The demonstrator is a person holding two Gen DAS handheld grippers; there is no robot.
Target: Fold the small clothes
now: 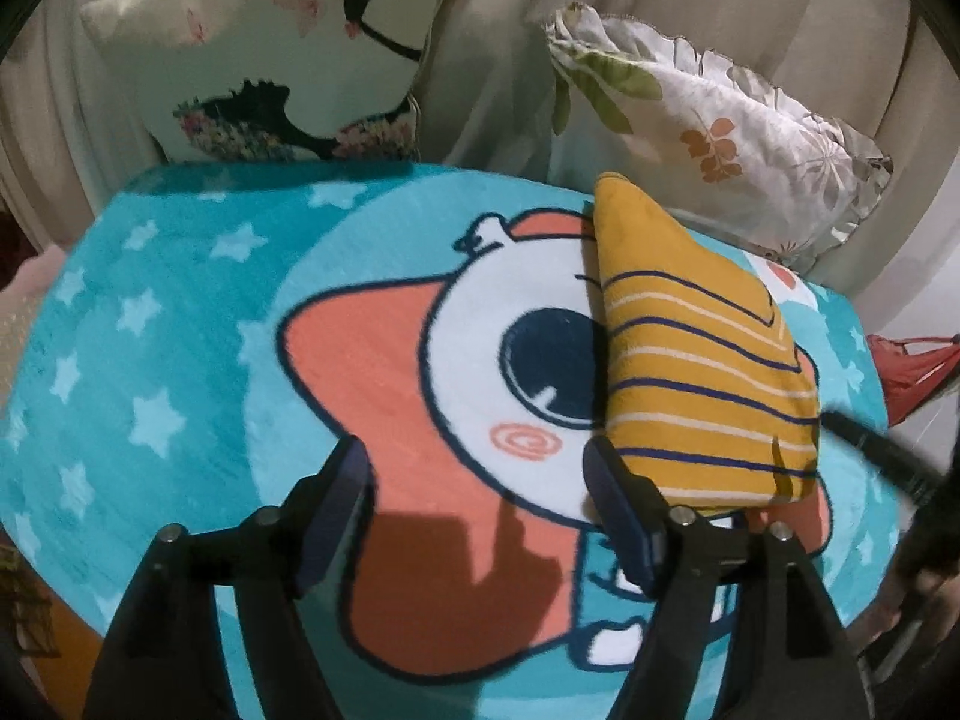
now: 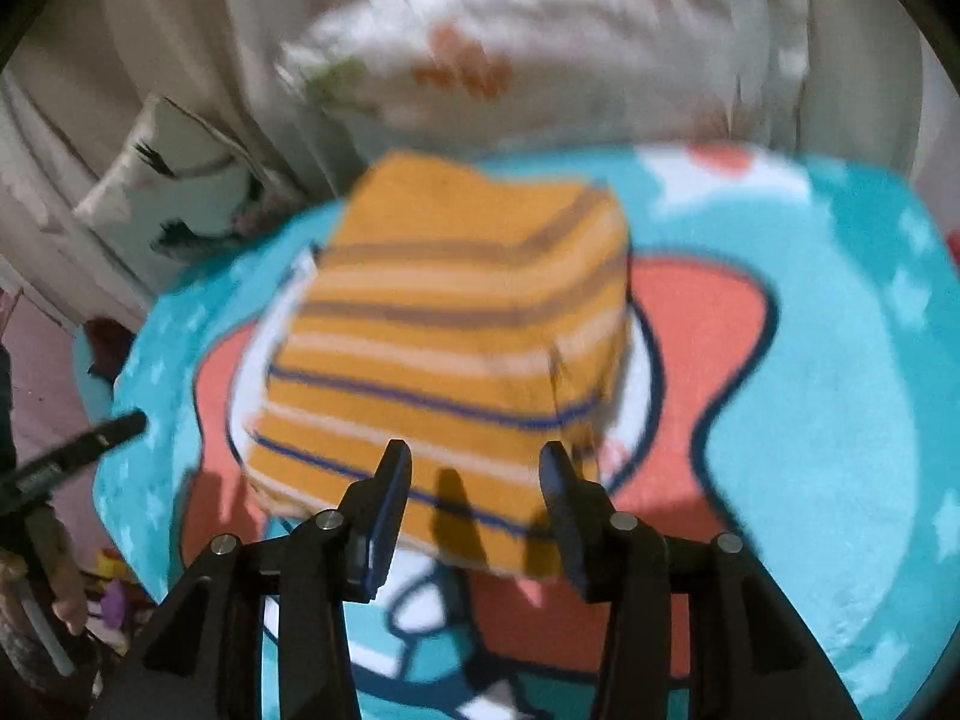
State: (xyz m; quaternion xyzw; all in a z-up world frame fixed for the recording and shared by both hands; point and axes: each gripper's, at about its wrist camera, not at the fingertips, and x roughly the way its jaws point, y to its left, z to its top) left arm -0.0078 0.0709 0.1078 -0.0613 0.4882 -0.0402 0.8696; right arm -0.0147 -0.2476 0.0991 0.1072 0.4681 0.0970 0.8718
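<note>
Black fingers of both grippers, left (image 1: 480, 498) and right (image 2: 474, 498), were held spread, nothing pinched. Just beyond, the folded striped garment (image 2: 444, 348) lay on the teal mat (image 2: 840, 360); soft, light and limp, it was judged best gripped at its near edge. Pillows (image 1: 720, 132) were seen behind.

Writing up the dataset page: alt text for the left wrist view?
A folded yellow striped garment lies on a turquoise cartoon mat, just ahead of the open left gripper, whose fingers hold nothing. Two cushions lean against beige fabric behind the mat.
</note>
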